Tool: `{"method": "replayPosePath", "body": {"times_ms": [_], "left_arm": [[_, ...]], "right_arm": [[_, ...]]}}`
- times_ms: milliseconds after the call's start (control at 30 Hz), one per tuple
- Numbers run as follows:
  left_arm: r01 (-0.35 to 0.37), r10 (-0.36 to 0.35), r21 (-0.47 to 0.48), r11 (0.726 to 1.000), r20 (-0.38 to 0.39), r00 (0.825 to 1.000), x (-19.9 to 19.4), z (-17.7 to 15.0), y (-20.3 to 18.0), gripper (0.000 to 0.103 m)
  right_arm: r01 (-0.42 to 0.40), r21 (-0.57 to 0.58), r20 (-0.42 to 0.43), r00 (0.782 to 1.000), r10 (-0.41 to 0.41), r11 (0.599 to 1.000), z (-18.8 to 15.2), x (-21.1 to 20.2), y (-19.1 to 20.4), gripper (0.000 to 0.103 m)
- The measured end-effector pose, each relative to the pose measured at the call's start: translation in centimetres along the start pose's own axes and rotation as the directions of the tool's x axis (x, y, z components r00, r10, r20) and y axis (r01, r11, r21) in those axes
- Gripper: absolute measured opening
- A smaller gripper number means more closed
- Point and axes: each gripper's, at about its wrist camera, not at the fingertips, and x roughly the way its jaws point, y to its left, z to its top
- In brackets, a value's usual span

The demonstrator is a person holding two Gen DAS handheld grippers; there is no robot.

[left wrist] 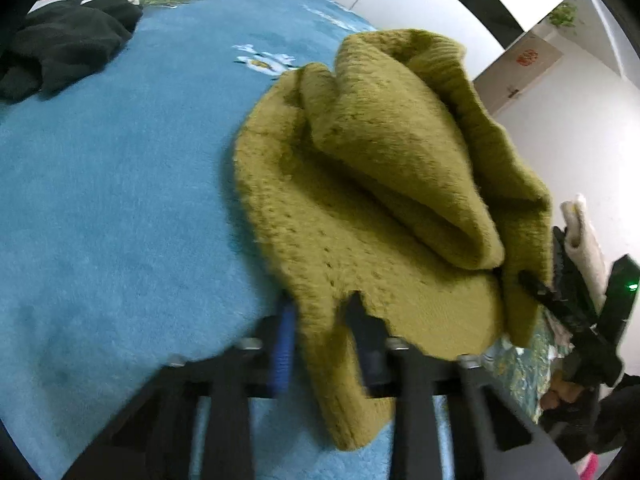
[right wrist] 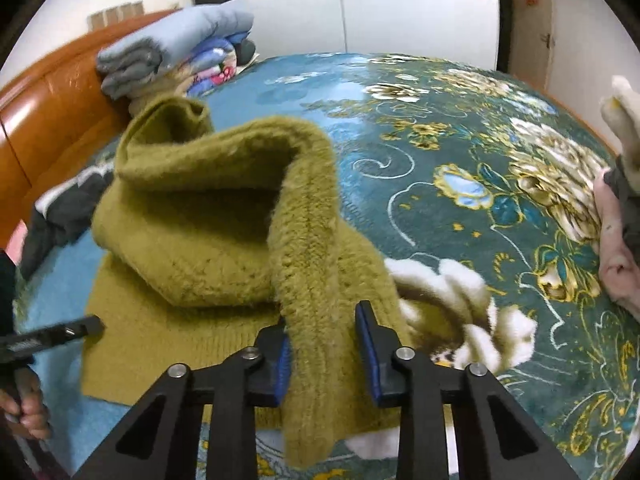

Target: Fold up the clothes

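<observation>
The fold is only begun: the left gripper [left wrist: 320, 344] and right gripper [right wrist: 326, 354] each pinch the green sweater [left wrist: 360, 200], bunched mid-frame, not flat.

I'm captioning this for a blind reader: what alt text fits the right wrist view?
The right gripper holds a fold of an olive knitted sweater between its fingers, above a teal floral bedspread. Folded bedding is stacked by the wooden headboard.

Lighting: bright, even, indoor; soft shadows.
Glare: glossy orange wooden headboard [right wrist: 48, 100].
Blur: slight motion smear.
Edges: fisheye curvature, black vignette.
</observation>
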Motion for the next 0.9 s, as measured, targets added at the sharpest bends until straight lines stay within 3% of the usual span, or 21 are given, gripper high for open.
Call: {"method": "replayPosePath", "body": {"times_ms": [133,233,333,433,533,633,733,867,900], "left_arm": [[0.036,-0.035,-0.026,0.999,0.047,0.998,-1.6,-2.2,-1.2,0.008],[0.073,-0.068,-0.027,0.997,0.154,0.986,-7.2,-0.8,-0.6,0.007],[0.066,-0.061,-0.009,0.998,0.245,0.967,-12.8,0.7,0.5,0.007],[0.06,-0.054,-0.012,0.998,0.294,0.954,-16.1,0.5,4.3,0.007],[0.01,0.001,-0.039,0.999,0.262,0.965,-15.1,2.6,6.4,0.007],[-0.009,0.025,-0.105,0.994,0.152,0.988,-11.0,5.2,10.4,0.007],[-0.021,0.033,-0.15,0.988,0.079,0.996,-9.4,4.2,12.0,0.007],[-0.015,0.025,-0.117,0.993,0.08,0.996,-9.3,5.5,11.7,0.008],[-0.002,0.011,-0.104,0.995,0.088,0.996,-9.0,7.2,11.7,0.008]], "right_arm": [[-0.011,0.012,0.019,1.0,0.011,1.0,1.4,-1.8,-0.7,0.018],[-0.026,0.012,0.06,0.998,0.026,1.0,2.1,-4.3,-1.0,0.015],[-0.082,0.04,0.107,0.991,0.077,0.996,1.8,-7.1,-2.1,0.014],[-0.151,0.058,0.123,0.982,0.143,0.987,-0.1,-9.2,-2.7,0.014],[-0.185,0.081,0.113,0.978,0.175,0.979,-2.9,-9.7,-3.6,0.014],[-0.186,0.129,0.034,0.982,0.183,0.974,-6.1,-7.4,-4.4,0.014],[-0.191,0.221,-0.04,0.978,0.205,0.956,-8.6,-4.6,-6.0,0.014],[-0.218,0.263,-0.057,0.969,0.241,0.94,-9.7,-3.4,-6.9,0.014],[-0.225,0.256,-0.048,0.968,0.245,0.94,-9.8,-3.6,-6.9,0.014]]}}
